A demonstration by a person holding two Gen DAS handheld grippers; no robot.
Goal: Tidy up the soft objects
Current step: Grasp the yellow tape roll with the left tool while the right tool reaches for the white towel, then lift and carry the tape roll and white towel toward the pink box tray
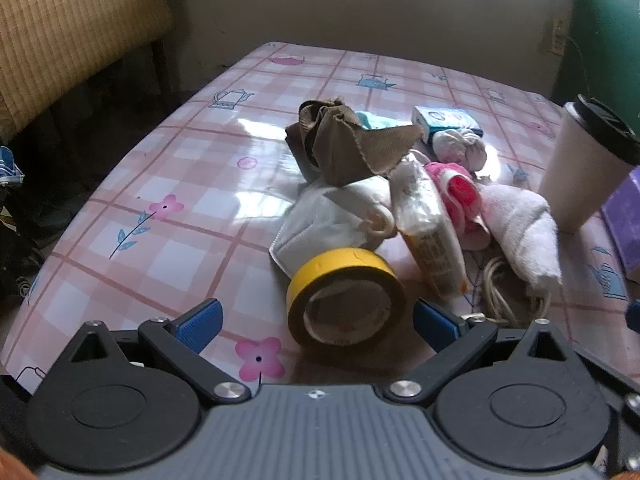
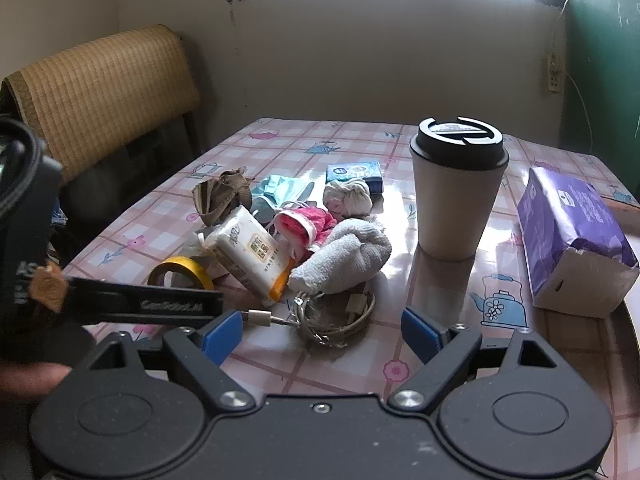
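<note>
A pile of soft things lies mid-table: a brown cloth (image 1: 348, 144) (image 2: 222, 196), a white face mask (image 1: 324, 220), a pink-and-white cloth (image 1: 460, 196) (image 2: 308, 222), a white towel (image 1: 520, 224) (image 2: 348, 256), a knotted white cloth (image 1: 460, 148) (image 2: 348, 198) and a teal mask (image 2: 280, 188). A tissue pack (image 1: 430, 232) (image 2: 250, 252) leans among them. My left gripper (image 1: 316, 322) is open, its jaws either side of a yellow tape roll (image 1: 346, 298) (image 2: 180, 272). My right gripper (image 2: 320, 330) is open and empty above a coiled cable (image 2: 336, 316).
A lidded paper cup (image 1: 580, 164) (image 2: 456, 188) stands right of the pile. A purple tissue box (image 2: 576, 236) lies at far right, a small blue box (image 1: 446, 120) (image 2: 354, 172) behind the pile. A woven chair (image 1: 76, 28) (image 2: 108, 92) stands left of the table (image 1: 180, 184).
</note>
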